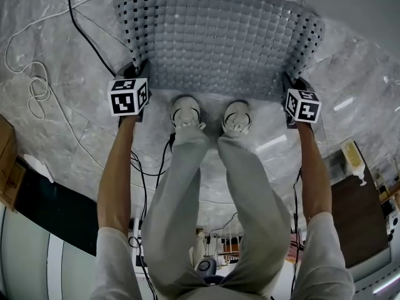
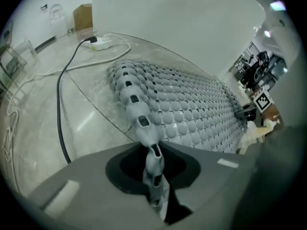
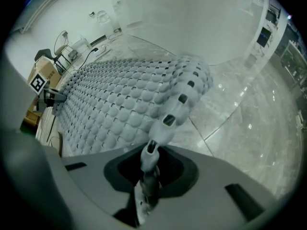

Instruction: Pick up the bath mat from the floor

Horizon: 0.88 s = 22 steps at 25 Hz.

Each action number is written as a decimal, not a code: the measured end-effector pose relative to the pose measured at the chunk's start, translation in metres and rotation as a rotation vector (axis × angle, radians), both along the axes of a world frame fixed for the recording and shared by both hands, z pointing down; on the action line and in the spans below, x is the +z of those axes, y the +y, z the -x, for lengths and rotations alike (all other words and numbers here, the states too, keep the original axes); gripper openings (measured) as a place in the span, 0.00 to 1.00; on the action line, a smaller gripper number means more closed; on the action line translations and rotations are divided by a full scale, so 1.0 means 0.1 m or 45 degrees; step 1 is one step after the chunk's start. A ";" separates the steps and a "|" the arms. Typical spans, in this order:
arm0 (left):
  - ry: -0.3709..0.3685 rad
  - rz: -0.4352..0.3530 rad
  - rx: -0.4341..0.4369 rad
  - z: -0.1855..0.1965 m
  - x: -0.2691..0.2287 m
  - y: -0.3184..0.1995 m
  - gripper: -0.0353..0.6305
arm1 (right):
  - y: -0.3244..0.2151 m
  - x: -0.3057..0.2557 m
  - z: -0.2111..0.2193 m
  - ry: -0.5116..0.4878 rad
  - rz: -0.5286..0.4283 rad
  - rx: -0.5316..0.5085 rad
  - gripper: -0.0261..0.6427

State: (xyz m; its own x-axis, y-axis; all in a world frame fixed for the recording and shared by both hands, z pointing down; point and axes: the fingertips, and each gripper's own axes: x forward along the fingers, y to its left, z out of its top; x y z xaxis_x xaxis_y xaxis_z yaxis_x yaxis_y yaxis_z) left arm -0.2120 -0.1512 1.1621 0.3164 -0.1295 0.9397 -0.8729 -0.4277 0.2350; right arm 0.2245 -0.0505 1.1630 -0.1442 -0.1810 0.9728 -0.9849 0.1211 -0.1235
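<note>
The bath mat [image 1: 219, 42], a grey perforated sheet covered in round studs, lies on the marble floor [image 1: 62, 142] directly ahead of the person. Its near edge runs between the two grippers. The left gripper [image 1: 140, 69] is at the near left corner and the right gripper [image 1: 289, 83] at the near right corner. In the left gripper view the jaws stand narrow and pinch the mat's edge between them. The right gripper view shows the same narrow pinch on the opposite corner. Only the pinched edge rises into each grip; the rest of the mat lies flat.

Step in hand, as judged: the lift, with both corners secured.

- Raise both grippers together at an equal rate, so the near edge comes up level and neither corner carries the full load.
- The mat looks soft and rubbery and may cling to the polished floor. Peel it up from the near edge toward the far edge rather than pulling straight up.
- Each grip holds only a thin strip of edge. Keep the jaws clamped and avoid jerks that could pull the strip out.
- The shoes [image 1: 185, 112] stand right at the near edge; whether the toes overlap it cannot be told. Confirm that the feet are clear before lifting.
- A black cable [image 1: 84, 30] runs close to the far left corner. Keep the rising mat clear of it.
</note>
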 end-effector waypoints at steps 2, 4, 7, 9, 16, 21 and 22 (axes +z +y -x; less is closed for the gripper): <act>0.036 0.012 -0.030 0.00 0.00 -0.01 0.14 | 0.00 0.01 0.00 -0.001 0.010 0.003 0.13; 0.049 0.007 -0.033 0.00 -0.01 -0.02 0.14 | 0.00 0.02 0.01 -0.007 0.023 0.007 0.13; 0.068 0.004 -0.052 0.01 -0.07 0.00 0.13 | 0.01 0.00 0.02 -0.029 0.036 0.014 0.12; 0.080 -0.003 -0.055 -0.02 -0.16 -0.01 0.13 | -0.01 -0.06 0.03 -0.043 0.025 0.029 0.12; 0.145 0.008 -0.064 -0.20 -0.58 0.00 0.13 | -0.08 -0.51 0.17 -0.095 -0.008 0.025 0.12; 0.201 0.021 -0.082 -0.36 -0.93 0.03 0.13 | -0.12 -0.88 0.36 -0.131 -0.026 0.010 0.11; 0.213 0.018 -0.083 -0.40 -1.01 0.02 0.13 | -0.14 -0.96 0.39 -0.140 -0.035 0.008 0.11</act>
State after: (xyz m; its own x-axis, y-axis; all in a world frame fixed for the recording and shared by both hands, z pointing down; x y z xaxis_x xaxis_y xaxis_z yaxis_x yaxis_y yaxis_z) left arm -0.1721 -0.1491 1.0612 0.4598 -0.1417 0.8767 -0.8468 -0.3671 0.3848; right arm 0.1852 -0.0643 1.0670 -0.2486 -0.2088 0.9459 -0.9664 0.1200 -0.2275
